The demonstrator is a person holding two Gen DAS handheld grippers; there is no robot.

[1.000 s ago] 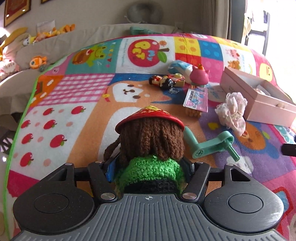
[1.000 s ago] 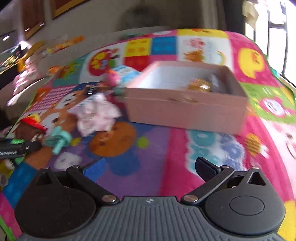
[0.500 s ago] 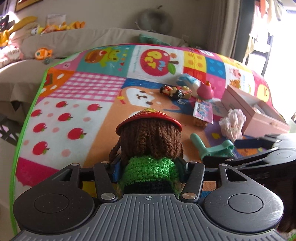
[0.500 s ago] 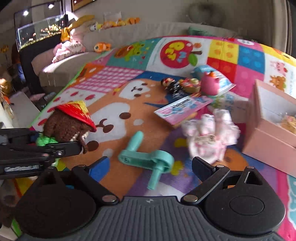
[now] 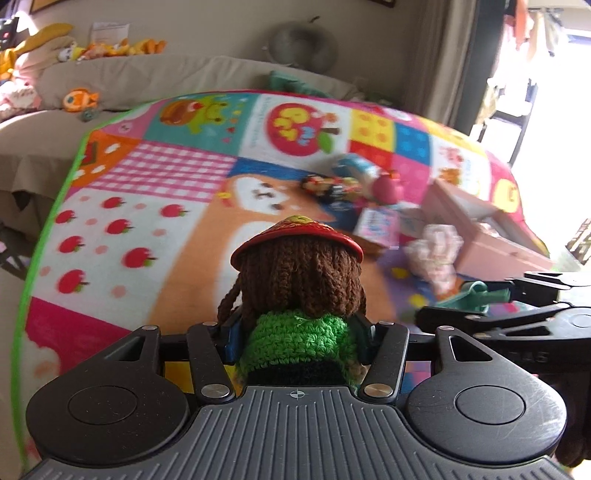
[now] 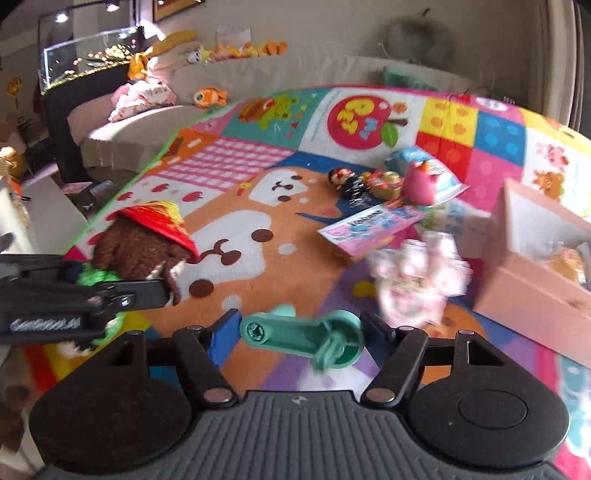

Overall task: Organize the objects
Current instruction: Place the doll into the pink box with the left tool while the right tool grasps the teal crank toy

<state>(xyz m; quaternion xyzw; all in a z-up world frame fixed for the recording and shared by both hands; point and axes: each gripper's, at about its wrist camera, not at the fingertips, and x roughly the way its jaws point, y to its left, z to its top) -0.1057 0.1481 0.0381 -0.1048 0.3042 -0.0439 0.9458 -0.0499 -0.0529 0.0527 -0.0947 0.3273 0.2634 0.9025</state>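
Right jaws now closing around teal crank (image 6: 306, 334).

A beige sofa (image 6: 155, 114) runs along the plain pale wall (image 5: 221, 29), with stuffed toys (image 6: 243, 50) lined along its backrest and an orange fish plush (image 6: 209, 96) on the seat. A lit glass aquarium (image 6: 88, 55) stands at the far left. Beige curtains (image 5: 443, 55) hang beside a bright window (image 5: 546, 74) where daylight floods in. A grey neck pillow (image 5: 303, 40) rests against the wall
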